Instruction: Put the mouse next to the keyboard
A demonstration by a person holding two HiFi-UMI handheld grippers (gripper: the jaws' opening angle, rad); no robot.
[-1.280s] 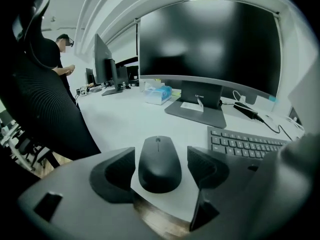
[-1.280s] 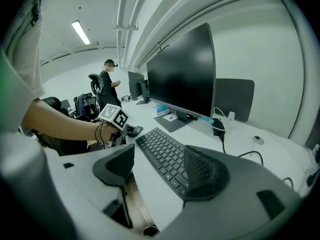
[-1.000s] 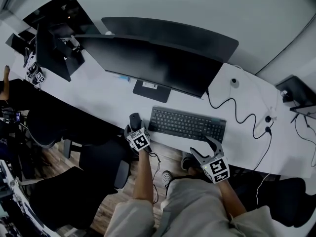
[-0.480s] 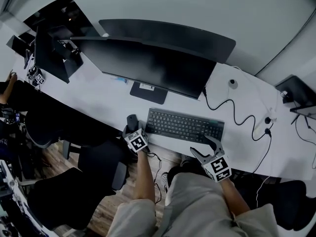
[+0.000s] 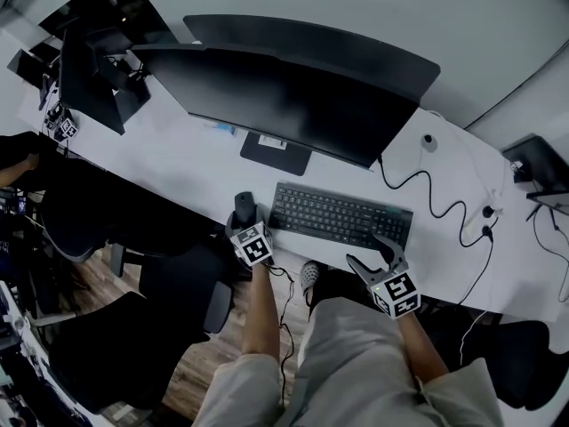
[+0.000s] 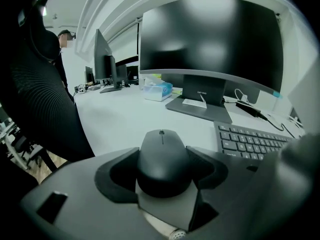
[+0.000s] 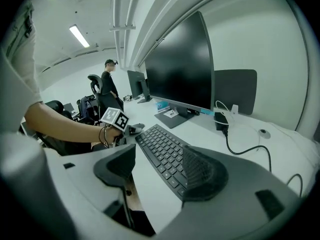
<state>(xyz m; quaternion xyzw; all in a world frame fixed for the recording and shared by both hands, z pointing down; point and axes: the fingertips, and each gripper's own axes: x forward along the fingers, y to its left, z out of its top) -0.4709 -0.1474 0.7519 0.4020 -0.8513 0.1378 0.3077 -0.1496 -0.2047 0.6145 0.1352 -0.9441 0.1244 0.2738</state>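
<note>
Firstly, left gripper point(image 6: 163, 170): jaws closed against both flanks of the mouse point(image 6: 161, 151), which sits nose-forward between them. In the head view this gripper point(image 5: 244, 221) is at the front edge of the desk point(image 5: 178, 172), marker cube toward the person, forearm reaching in from below.

Item, mouse point(image 5: 244, 206): black, low-domed, scroll wheel on top. Location: front edge of the desk, just beside the left end of the keyboard point(image 5: 340, 216) with a narrow gap between them. Whether it rests on the desktop or is raised off it cannot be told.

Item, right gripper point(image 7: 159, 161): jaws spread wide, nothing between them; the keyboard point(image 7: 162, 146) and bare desktop show through the gap. In the head view it point(image 5: 372, 258) hangs at the desk's front edge by the keyboard's right end.

Item, keyboard point(image 6: 255, 141): black, lying parallel to the desk's front edge, in front of the monitor stand point(image 5: 276, 154).

Item, monitor point(image 5: 293, 105): wide, curved, screen dark, on a flat rectangular base.

Item, cable point(image 5: 436, 198): black, snaking across the desktop right of the monitor.

Item, second monitor point(image 5: 89, 87): dark, at the far left of the desk.
</note>
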